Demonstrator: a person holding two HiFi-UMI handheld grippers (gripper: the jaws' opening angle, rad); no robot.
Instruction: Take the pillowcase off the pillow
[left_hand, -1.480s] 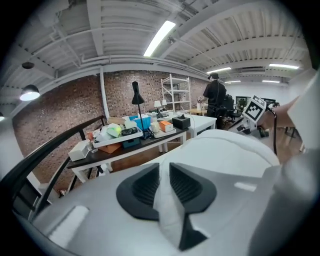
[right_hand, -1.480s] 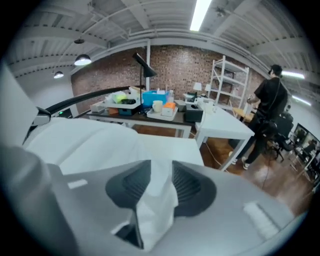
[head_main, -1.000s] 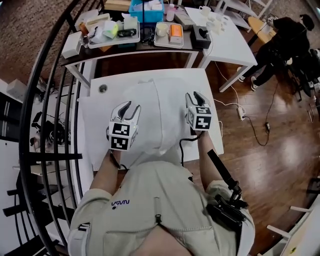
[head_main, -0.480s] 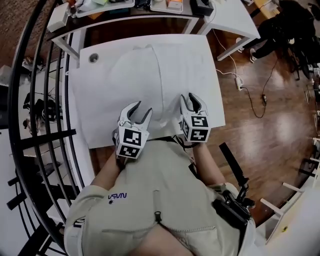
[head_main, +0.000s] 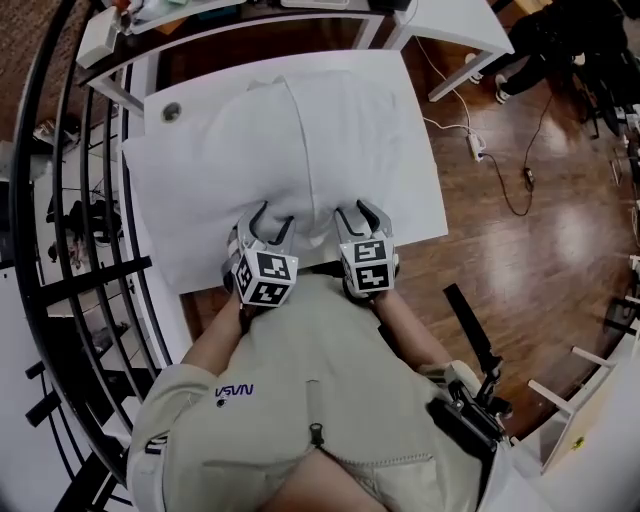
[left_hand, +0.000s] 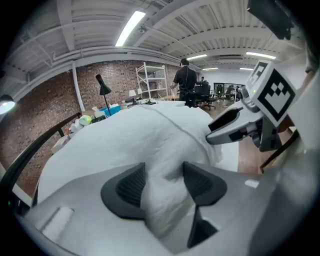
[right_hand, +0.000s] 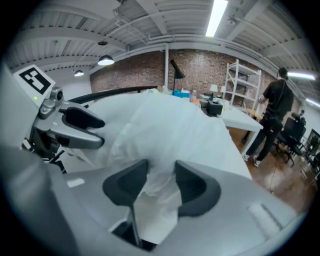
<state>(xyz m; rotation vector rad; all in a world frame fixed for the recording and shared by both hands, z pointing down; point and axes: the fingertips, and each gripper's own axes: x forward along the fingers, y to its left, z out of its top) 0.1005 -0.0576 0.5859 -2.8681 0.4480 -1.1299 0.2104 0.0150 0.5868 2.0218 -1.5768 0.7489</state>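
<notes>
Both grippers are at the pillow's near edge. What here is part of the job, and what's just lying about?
Job: pillowcase, not yet off; left gripper and right gripper, jaws just opened wider, case fabric between them; table under it.
Lying about: power strip, person, lamp, shelf.

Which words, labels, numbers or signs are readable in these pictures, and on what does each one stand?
"NASA", seen upside down, on the person's beige shirt.
Square markers on the left cube and right cube: black-and-white patterns, no letters.
Things on the far table: too small to read.
</notes>
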